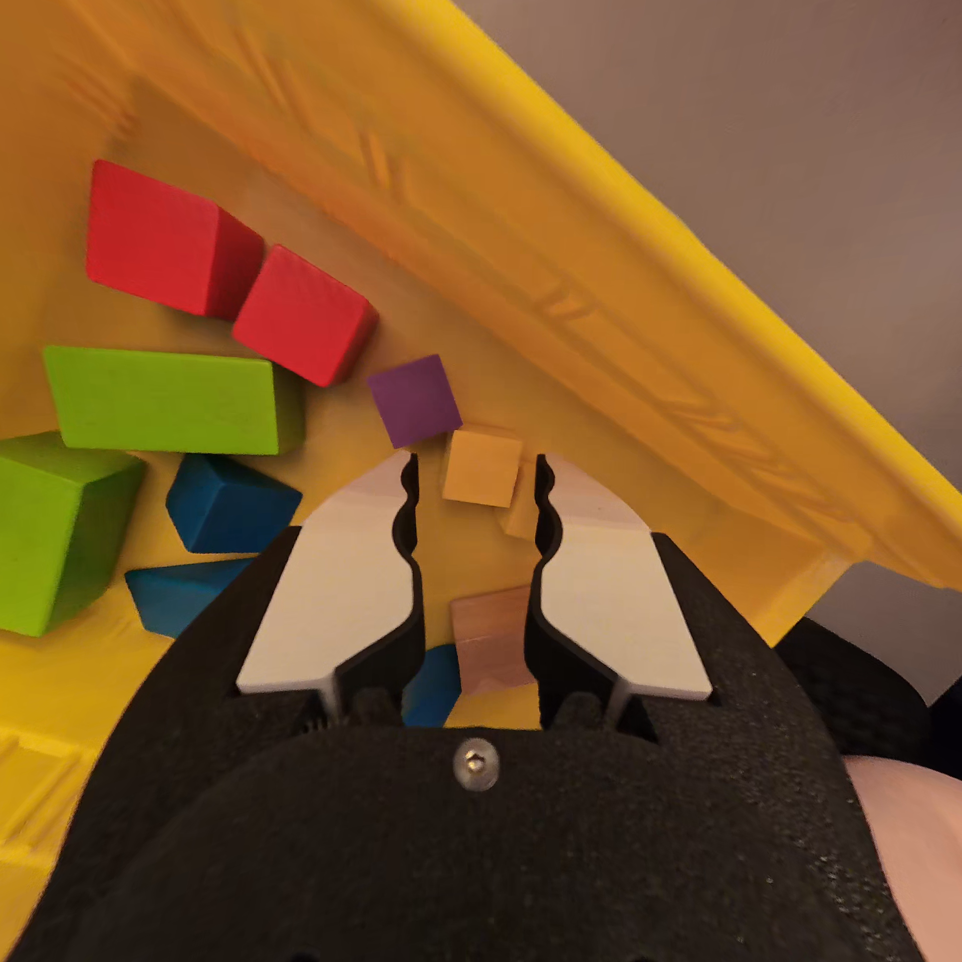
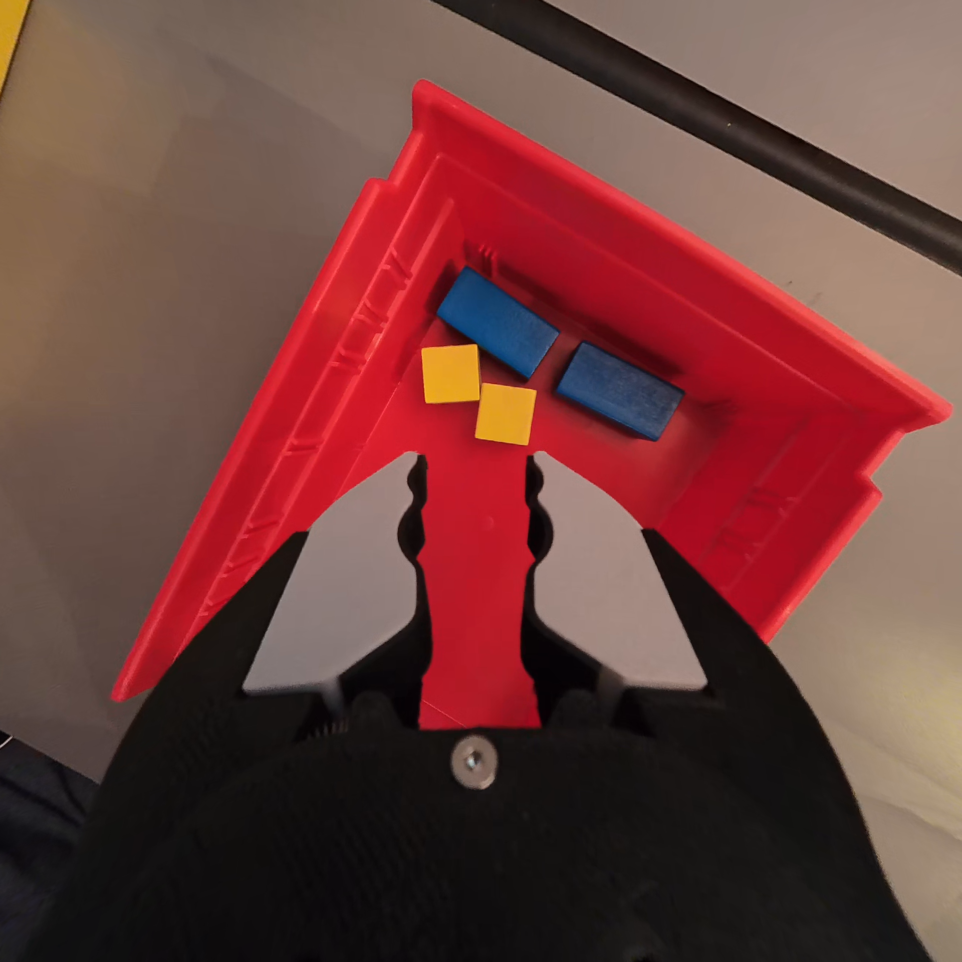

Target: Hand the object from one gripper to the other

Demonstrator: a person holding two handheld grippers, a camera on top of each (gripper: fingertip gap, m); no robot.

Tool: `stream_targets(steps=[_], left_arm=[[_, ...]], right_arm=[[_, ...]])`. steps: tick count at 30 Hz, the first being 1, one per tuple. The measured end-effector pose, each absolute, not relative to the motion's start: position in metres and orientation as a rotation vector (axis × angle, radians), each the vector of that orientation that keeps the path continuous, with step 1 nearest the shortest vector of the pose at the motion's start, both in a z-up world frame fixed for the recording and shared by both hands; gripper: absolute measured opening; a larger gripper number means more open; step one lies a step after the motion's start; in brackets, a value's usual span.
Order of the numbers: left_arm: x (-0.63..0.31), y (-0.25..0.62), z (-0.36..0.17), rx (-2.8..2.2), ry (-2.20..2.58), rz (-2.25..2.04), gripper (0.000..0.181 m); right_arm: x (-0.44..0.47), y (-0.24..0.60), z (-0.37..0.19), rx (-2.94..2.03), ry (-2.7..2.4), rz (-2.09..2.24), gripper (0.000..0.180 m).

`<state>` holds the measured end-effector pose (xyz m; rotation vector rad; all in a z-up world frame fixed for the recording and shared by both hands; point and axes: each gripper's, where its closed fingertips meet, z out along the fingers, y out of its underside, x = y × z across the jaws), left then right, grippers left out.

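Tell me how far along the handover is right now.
Done: the red bin already holds two yellow cubes and two blue blocks. In hand: nothing. The left gripper is open inside the yellow bin, its jaws either side of a yellow cube, not closed. The right gripper is open and empty over the red bin. Left: grasp, lift, pass across.

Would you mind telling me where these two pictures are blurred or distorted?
Left wrist view: yellow bin wall smeared at upper left, blocks fairly sharp, wide-angle bending at edges. Right wrist view: mostly sharp on the red bin, slight blur at the finger bases.
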<state>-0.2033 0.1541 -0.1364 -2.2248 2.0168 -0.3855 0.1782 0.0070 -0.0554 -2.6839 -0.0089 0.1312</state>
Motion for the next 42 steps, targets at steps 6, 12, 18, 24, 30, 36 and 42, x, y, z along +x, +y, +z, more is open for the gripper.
stream_targets(steps=[6, 12, 18, 24, 30, 36, 42], left_arm=[[-0.206, 0.158, -0.145, -2.264, 2.02, -0.304, 0.041], [-0.206, 0.159, -0.145, -2.286, 1.999, -0.322, 0.037], [-0.206, 0.157, -0.145, -2.292, 2.018, -0.323, 0.028], [-0.215, 0.161, -0.137, -2.274, 2.004, -0.295, 0.028], [-0.206, 0.165, -0.069, -2.087, 1.779, -0.6, 0.028], [-0.174, 0.125, 0.032, -1.736, 1.59, -1.115, 0.028], [-0.15, 0.051, 0.098, -1.468, 1.574, -1.795, 0.027]], right_arm=[[0.18, 0.005, -0.056, -2.692, -0.011, 0.123, 0.037], [0.179, 0.003, -0.059, -2.711, -0.029, 0.117, 0.037], [0.179, 0.003, -0.061, -2.724, -0.034, 0.109, 0.037], [0.18, 0.003, -0.06, -2.723, -0.038, 0.099, 0.037], [0.181, 0.007, -0.033, -2.628, -0.007, -0.01, 0.037], [0.087, 0.038, 0.068, -2.036, -0.501, -0.055, 0.047], [-0.059, 0.013, 0.103, -1.296, -1.064, -0.072, 0.053]])
